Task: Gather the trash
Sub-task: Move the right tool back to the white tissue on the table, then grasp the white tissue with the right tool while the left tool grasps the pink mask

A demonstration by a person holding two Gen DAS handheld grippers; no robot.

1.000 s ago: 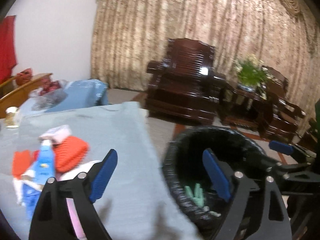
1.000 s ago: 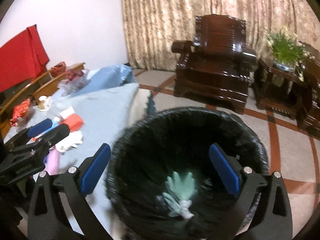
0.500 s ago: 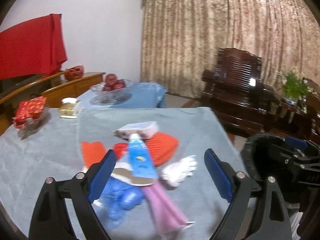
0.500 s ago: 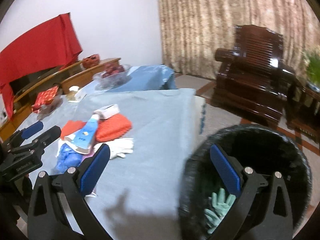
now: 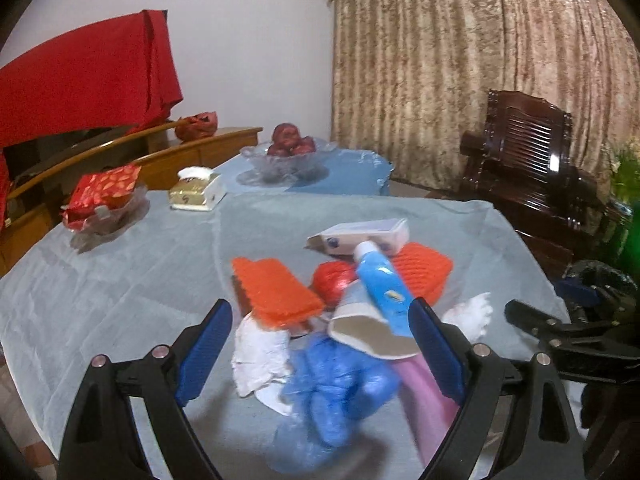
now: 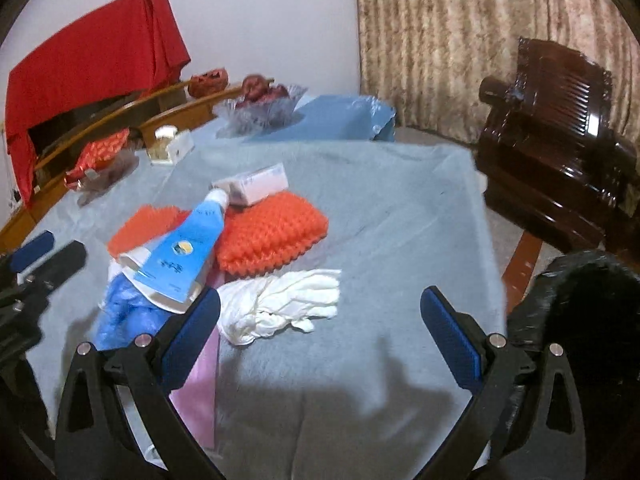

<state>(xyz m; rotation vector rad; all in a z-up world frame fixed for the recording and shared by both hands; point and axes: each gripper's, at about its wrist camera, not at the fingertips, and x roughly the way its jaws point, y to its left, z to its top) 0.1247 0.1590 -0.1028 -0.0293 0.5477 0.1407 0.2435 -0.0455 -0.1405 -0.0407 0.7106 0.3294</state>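
Both my tongs stand wide and empty. The left gripper hangs over the heap of trash on the grey tablecloth, its fingers framing a blue glove and crumpled white paper. A blue tube lies on top, its cap against a small white box, with orange foam netting beside it and a pink strip underneath. The right gripper sits near a white glove. The black-lined bin stands off the table's right edge.
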